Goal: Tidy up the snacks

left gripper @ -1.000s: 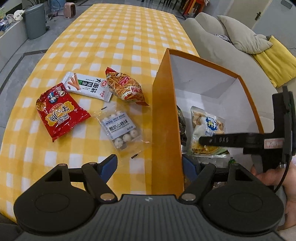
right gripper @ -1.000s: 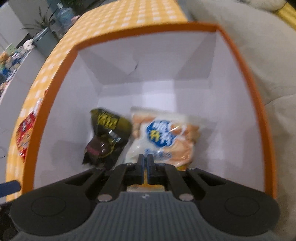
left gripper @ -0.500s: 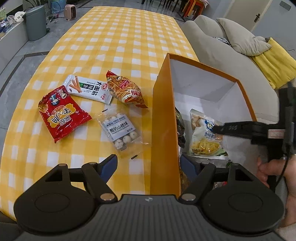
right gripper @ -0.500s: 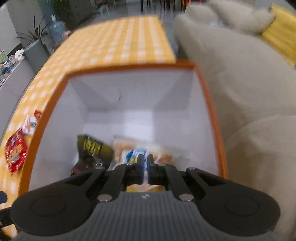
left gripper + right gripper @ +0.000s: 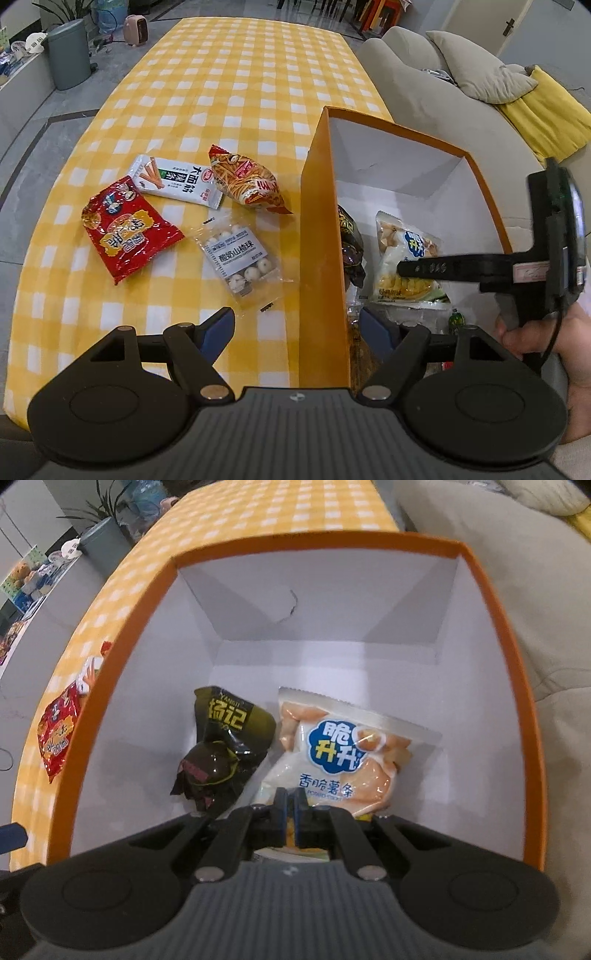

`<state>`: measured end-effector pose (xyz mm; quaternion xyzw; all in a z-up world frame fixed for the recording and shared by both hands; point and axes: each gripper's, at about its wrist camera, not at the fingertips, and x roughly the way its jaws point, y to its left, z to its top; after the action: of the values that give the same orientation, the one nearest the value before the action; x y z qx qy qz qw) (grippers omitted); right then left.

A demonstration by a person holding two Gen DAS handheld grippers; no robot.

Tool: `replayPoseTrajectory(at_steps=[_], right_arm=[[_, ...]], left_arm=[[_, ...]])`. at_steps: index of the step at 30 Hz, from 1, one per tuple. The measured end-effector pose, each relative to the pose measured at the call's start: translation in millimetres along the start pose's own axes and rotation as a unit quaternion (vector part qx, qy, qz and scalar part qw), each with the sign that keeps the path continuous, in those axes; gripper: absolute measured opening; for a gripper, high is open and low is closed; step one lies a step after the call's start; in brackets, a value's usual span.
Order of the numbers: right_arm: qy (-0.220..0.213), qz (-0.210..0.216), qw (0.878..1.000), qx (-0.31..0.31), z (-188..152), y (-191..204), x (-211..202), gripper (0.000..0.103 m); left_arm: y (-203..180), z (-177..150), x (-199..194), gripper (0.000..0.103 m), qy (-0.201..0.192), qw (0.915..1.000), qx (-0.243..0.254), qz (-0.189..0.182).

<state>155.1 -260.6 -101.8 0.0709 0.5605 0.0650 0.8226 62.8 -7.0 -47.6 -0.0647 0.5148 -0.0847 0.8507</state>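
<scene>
A tall orange cardboard box point(image 5: 323, 236) with smooth white insides stands on a table with a yellow and white checked cloth point(image 5: 236, 92). Two snack bags lie on the floor of the box. One is a shiny, crinkly dark bag point(image 5: 225, 746) with big yellow writing, 杨记, and small letters YANGJI above it. Just beside it, on the side away from the cloth, lies a soft white plastic bag point(image 5: 343, 753) with a blue cloud that says 脆升升; under that it says 香脆薯条, and pale orange sticks show on it.

Four more bags lie flat on the cloth, outside the box. Nearest the box wall is a see-through packet of little white balls point(image 5: 242, 262) with a label reading 酸奶山楂球. Farther from the box is a puffy orange and red bag with thin sticks drawn on it point(image 5: 245, 181). Next to that is a long white packet point(image 5: 177, 181) with 大面筋 on it. Farthest from the box is a shiny red bag with gold writing point(image 5: 125, 229).

The left gripper point(image 5: 297, 328) has its blue-tipped jaws wide apart, one on each side of the box wall, not pressing it and holding nothing. The right gripper point(image 5: 289, 808) is over the box, its jaws closed tight with nothing between them.
</scene>
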Motion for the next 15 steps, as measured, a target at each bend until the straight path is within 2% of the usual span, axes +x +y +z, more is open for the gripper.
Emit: replayPoseTrajectory(at_steps=[3, 6, 8, 10, 14, 15], right_arm=[[-0.03, 0.007, 0.999, 0.014, -3, -1, -21, 0.004], [-0.071, 0.017, 0.997, 0.034, -1, -1, -50, 0.005], [-0.1, 0.027, 0.994, 0.042, -3, 2, -70, 0.01], [-0.122, 0.036, 0.991, 0.053, -7, 8, -88, 0.038], [-0.143, 0.044, 0.988, 0.035, -15, 26, -112, 0.047], [-0.147, 0.046, 0.988, 0.03, -16, 31, -116, 0.052]], left_arm=[[2, 0, -10, 0.09, -0.006, 1.0, 0.003, 0.003], [2, 3, -25, 0.09, -0.027, 0.9992, 0.017, 0.024], [5, 5, -35, 0.09, -0.035, 0.9987, 0.017, 0.034], [12, 9, -42, 0.09, -0.034, 0.9991, 0.006, 0.027], [32, 18, -55, 0.09, -0.039, 0.998, -0.013, 0.047], [39, 20, -58, 0.09, -0.042, 0.9975, -0.021, 0.053]])
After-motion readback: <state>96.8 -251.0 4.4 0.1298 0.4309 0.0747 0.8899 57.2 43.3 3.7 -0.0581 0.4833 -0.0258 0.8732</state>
